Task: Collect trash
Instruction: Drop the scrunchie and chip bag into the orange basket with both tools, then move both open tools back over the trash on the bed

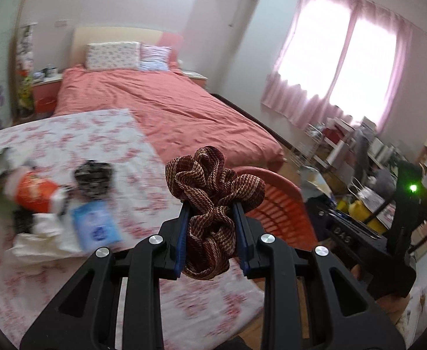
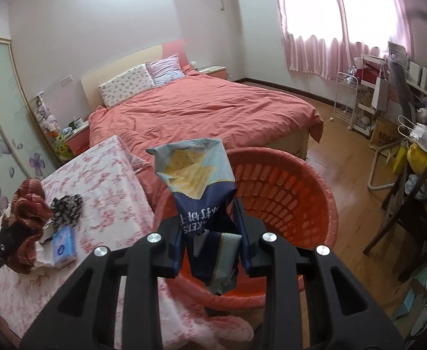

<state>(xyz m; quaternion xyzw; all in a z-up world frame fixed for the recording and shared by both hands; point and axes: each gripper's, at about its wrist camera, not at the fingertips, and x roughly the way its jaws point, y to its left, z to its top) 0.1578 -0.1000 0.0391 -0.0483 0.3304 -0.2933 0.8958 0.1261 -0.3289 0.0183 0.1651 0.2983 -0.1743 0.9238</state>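
Only right view: cracker bag [image 2: 201, 186] | orange basket [image 2: 306, 180] interior

The left gripper [image 1: 213, 204] is tilting downward, its blue pads pinching a bunched brown scrunchie [image 1: 213, 180]. The right gripper [image 2: 210, 213] is angling down likewise, its jaws clamping a cracker packet [image 2: 198, 180] upright.

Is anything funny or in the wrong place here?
Yes. For a trash job, the left gripper is clamped on a brown woven scrunchie, which looks like a hair tie, not rubbish. The right gripper holds a cracker packet upside down over the orange basket.
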